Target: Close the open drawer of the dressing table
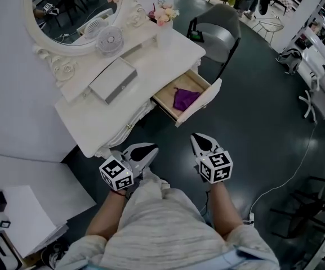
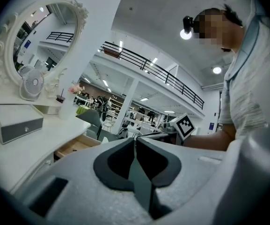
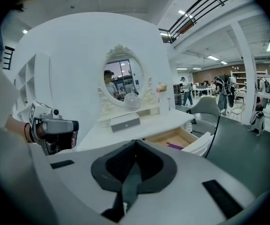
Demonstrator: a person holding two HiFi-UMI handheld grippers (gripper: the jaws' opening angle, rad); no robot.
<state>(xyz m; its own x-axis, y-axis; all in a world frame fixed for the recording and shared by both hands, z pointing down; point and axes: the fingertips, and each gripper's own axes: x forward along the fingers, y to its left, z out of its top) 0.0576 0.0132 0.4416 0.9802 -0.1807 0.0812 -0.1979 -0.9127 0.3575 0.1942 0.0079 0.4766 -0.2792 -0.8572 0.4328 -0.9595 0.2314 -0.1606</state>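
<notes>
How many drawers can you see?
2. One open drawer at the front of the table, purple cloth inside; one small shut drawer on top of it. Others may be hidden.

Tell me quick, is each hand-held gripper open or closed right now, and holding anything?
Left hand-held gripper: closed, holding nothing.
Right hand-held gripper: closed, holding nothing.
</notes>
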